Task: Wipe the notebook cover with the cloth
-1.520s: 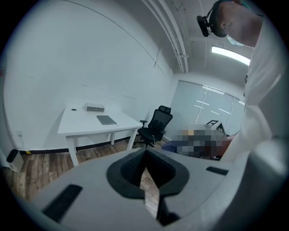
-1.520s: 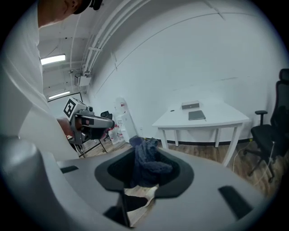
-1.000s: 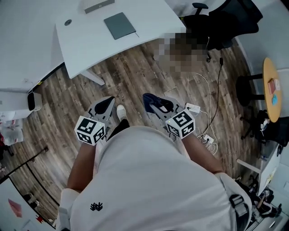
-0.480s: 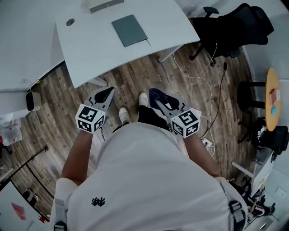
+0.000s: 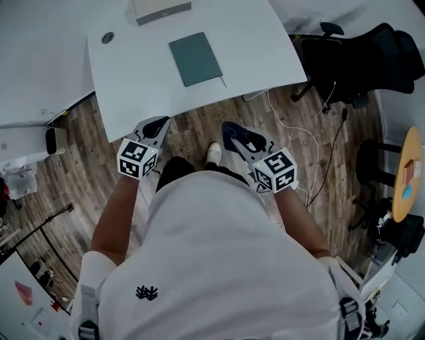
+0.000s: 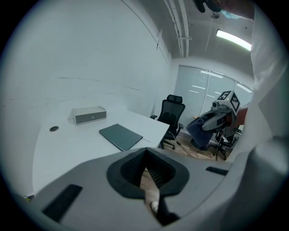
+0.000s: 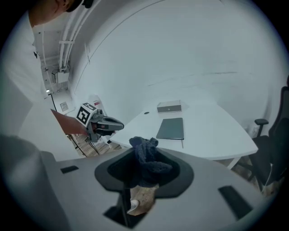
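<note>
The notebook [image 5: 195, 58] lies flat and closed on the white worktop [image 5: 133, 73], well ahead of both tools and touched by neither. Its cover is a plain, matte dark teal-green rectangle with no print that can be made out, and in the head view it sits slightly askew to the worktop's near edge. Beyond it, at the far side of the worktop, stands a low grey box [image 5: 163, 10], and a small round dark fitting [image 5: 107, 38] is set into the surface to the left. The right hand-held gripper [image 5: 240, 141] is clenched on the cloth [image 5: 231, 131], a dark blue, nubbly, crumpled wad. In the right gripper view it bunches up out of the jaws and hangs down between them, hiding most of the gap. The left hand-held gripper [image 5: 159, 123] is empty, its jaws drawn together to a point with only a thin wedge of floor showing behind them in its own view. Both are held low in front of the person's white shirt, over the wood-plank floor [image 5: 199, 126] just short of the worktop's near edge, and they stay apart from each other. A white shoe [image 5: 213, 153] shows between them. A black office chair [image 5: 372, 53] stands off the worktop's right end, with white cables [image 5: 312, 149] trailing on the floor near it.
</note>
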A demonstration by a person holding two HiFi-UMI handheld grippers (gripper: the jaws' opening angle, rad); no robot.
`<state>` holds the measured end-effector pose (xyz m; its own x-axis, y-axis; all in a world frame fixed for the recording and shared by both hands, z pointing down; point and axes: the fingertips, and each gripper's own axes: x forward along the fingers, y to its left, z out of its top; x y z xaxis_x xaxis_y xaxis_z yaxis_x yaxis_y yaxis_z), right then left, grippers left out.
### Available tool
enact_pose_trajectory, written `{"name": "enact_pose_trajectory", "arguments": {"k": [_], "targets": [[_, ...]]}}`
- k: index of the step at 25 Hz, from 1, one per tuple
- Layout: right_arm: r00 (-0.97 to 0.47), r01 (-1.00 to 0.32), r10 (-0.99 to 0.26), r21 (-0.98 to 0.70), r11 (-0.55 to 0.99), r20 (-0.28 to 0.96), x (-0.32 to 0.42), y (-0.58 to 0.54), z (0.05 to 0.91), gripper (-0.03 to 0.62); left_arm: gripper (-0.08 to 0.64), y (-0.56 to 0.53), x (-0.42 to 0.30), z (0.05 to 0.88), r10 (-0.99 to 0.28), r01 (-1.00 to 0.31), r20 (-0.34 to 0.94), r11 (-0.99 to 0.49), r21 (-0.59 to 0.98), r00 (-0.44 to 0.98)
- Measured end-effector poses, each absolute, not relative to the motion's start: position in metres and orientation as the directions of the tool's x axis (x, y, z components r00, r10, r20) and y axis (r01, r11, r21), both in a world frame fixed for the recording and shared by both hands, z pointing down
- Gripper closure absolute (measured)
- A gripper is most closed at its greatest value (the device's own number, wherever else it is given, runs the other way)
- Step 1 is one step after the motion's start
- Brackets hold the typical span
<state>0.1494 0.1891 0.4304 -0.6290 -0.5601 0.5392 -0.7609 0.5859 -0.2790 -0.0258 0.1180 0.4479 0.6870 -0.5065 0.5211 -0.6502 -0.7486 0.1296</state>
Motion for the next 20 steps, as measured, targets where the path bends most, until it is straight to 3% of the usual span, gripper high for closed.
{"name": "enact_pose_trajectory", "arguments": {"k": [7,20], "targets": [[-0.632,-0.75,-0.526,-0.279,0.599,0.569,0.147,0.148,0.448,0.471,0.554,0.071,-0.023,0.472,-0.51,-0.665,0.547,-0.737,0.119,0.664],[-0.533,-0.821,-0.539,-0.245,0.516,0.653,0.118,0.069,0.466,0.471,0.554,-0.006,-0.007,0.519,-0.37,-0.524,0.55,-0.839,0.149,0.749]]}}
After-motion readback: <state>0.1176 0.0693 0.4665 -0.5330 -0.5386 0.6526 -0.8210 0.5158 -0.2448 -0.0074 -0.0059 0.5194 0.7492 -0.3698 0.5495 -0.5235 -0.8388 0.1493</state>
